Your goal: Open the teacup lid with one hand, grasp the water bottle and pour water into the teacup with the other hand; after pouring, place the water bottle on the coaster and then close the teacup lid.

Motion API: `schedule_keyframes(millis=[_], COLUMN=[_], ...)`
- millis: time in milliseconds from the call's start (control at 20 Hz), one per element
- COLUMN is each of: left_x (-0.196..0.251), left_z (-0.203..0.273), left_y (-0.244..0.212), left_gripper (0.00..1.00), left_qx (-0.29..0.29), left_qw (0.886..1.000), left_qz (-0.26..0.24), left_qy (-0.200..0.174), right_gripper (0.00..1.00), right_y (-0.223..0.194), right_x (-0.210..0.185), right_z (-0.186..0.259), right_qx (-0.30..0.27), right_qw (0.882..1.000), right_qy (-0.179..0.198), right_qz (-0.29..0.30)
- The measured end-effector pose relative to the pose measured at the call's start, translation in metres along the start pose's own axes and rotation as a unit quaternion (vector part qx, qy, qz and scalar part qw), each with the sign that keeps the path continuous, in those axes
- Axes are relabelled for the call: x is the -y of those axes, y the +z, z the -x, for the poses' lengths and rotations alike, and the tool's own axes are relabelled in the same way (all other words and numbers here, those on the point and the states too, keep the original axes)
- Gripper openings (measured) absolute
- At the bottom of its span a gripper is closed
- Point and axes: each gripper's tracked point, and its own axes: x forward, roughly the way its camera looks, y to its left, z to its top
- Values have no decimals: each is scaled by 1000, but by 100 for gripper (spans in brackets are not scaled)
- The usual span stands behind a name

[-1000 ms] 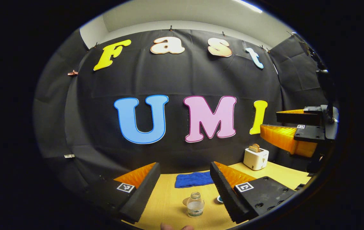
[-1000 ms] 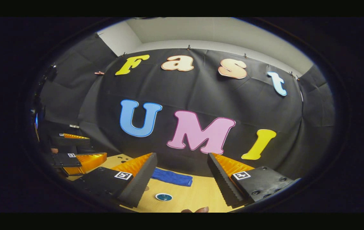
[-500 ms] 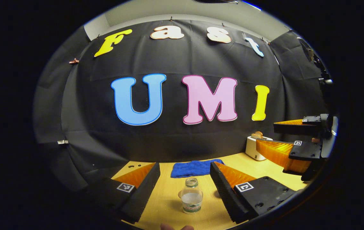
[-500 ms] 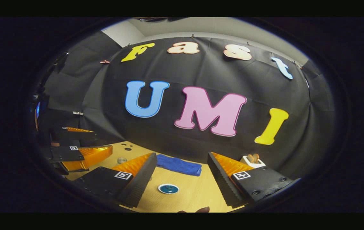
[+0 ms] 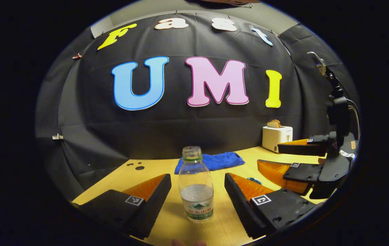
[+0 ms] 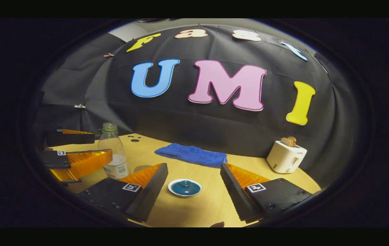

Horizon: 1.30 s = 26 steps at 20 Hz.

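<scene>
counter (image 5: 167,222): pale yellow wood tone, with a few small dark holes near the far left edge.
water bottle (image 5: 196,186): clear plastic, a green ring at the neck, a white label with a green band and a green mark; clear water in the lower part.
teacup lid (image 6: 185,187): deep teal-blue with a white rim.
cloth (image 5: 211,160): bright blue.
toaster (image 6: 286,156): white or cream, with brown toast in its top.
coaster (image 6: 142,168): pale tan, close to the counter's tone.
booth wall (image 5: 167,130): black cloth.
tool marker (image 5: 134,200): small white square with a black pattern.
</scene>
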Motion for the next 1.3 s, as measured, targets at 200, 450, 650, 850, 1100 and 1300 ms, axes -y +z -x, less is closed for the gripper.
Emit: schedule_keyframes(millis=[200, 450, 650, 850, 1100, 1300], left_x=[1, 3, 4, 6, 6, 6], left_z=[-8, -17, -20, -26, -32, -35], left_y=[-25, -36, -41, -48, -52, -52], left_gripper=[99, 98, 99, 98, 98, 99], left_qx=[-15, -21, -24, -31, -31, -30], left_qw=[1000, 999, 999, 999, 999, 999], left_qz=[12, 24, 21, 27, 22, 18], left_qy=[2, 2, -1, 0, 3, 6], right_gripper=[93, 72, 72, 56, 31, 31], right_y=[-23, -49, -72, -71, -69, -57], right_x=[-5, -7, -11, -14, -16, -11], right_z=[-23, -42, -52, -53, -54, -54], right_qx=[-11, -43, -81, -80, -72, -54], right_qw=[1000, 999, 996, 996, 996, 997], right_qy=[8, 15, 27, 32, 49, 47], right_qz=[1, -17, -24, -25, -34, -35])
